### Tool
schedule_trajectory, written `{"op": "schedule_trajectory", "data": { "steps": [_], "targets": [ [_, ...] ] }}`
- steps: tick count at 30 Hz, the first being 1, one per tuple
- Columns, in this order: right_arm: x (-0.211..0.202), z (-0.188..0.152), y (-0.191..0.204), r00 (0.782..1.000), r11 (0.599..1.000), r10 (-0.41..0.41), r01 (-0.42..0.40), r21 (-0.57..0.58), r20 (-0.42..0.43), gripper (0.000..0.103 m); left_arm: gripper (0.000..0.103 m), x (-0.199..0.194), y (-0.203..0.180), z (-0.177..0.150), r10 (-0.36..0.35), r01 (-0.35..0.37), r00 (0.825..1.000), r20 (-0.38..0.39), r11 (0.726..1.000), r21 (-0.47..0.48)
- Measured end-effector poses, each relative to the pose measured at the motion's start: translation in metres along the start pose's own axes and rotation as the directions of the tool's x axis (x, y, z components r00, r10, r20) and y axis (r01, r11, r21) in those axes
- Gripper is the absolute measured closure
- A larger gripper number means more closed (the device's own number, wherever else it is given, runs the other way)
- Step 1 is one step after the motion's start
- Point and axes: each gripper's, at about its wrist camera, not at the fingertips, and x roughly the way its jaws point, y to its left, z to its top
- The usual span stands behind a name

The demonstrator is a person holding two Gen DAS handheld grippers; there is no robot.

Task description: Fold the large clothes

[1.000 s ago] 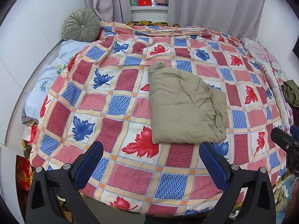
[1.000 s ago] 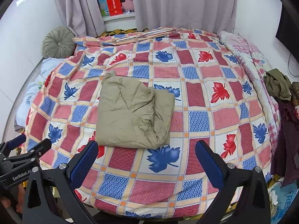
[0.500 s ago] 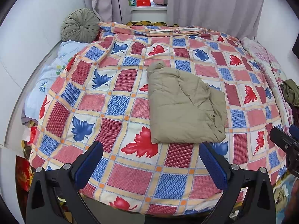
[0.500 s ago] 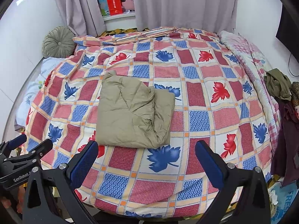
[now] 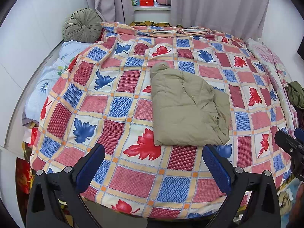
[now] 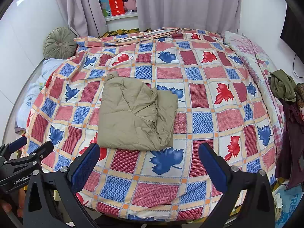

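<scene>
A khaki padded garment (image 5: pixel 188 108) lies folded into a rough rectangle on the checked leaf-print bedspread (image 5: pixel 121 104); it also shows in the right wrist view (image 6: pixel 136 114). My left gripper (image 5: pixel 153 167) is open and empty, held back above the bed's near edge, short of the garment. My right gripper (image 6: pixel 149 166) is open and empty too, near the garment's front edge but apart from it. The left gripper shows at the left edge of the right wrist view (image 6: pixel 20 153).
A round green cushion (image 5: pixel 82 25) sits at the bed's far left by the wall. Curtains (image 6: pixel 188 3) and a window sill with boxes (image 6: pixel 115 1) are behind. A pile of dark clothes (image 6: pixel 285 87) lies at the bed's right side.
Both grippers stay open and nearly still. The view has shifted only slightly; the garment has not moved.
</scene>
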Motion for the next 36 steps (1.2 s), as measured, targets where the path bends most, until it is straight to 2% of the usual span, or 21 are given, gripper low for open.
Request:
{"op": "schedule_trajectory", "data": {
  "steps": [36],
  "targets": [
    [0.0000,0.0004,0.0020,1.000,1.000,-0.002,0.002,-0.005,0.000,0.000,0.000,0.0001,0.0001,0.0005,-0.001,0.001,1.000,0.000,1.000,0.001]
  ]
}}
